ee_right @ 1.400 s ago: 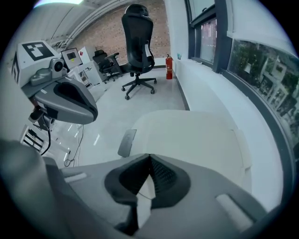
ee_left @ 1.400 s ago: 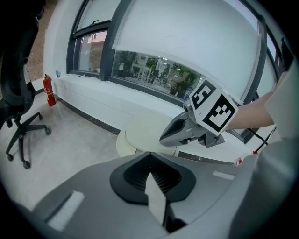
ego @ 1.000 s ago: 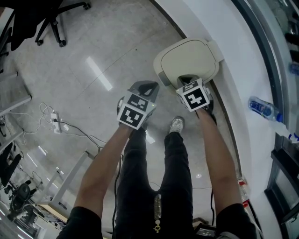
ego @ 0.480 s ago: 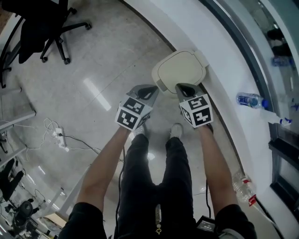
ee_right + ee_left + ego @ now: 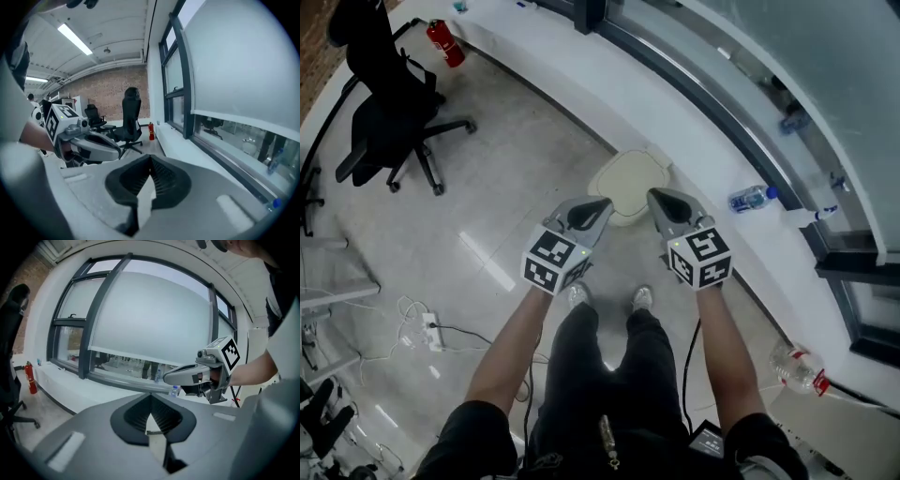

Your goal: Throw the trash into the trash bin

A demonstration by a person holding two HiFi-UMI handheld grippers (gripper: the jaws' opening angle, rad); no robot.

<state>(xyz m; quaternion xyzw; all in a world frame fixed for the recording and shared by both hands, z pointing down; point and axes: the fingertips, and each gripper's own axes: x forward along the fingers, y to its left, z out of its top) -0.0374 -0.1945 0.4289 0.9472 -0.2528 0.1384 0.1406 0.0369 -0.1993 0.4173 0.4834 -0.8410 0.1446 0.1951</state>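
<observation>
Head view, trash bin [image 5: 626, 178]: on floor against white ledge [image 5: 581, 80], lid down; seen just past tips of left gripper [image 5: 598, 206] and right gripper [image 5: 659, 199].
Head view, plastic bottle [image 5: 751, 198]: lying on ledge, right of bin.
Left gripper view, left gripper: jaws pressed together, empty.
Right gripper view, right gripper: jaws clenched, empty.

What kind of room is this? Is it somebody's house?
Probably an office or a workshop, not a house. There is a black swivel office chair on wheels, a red fire extinguisher by the wall, and a long window with dark frames beside a polished grey floor.
</observation>
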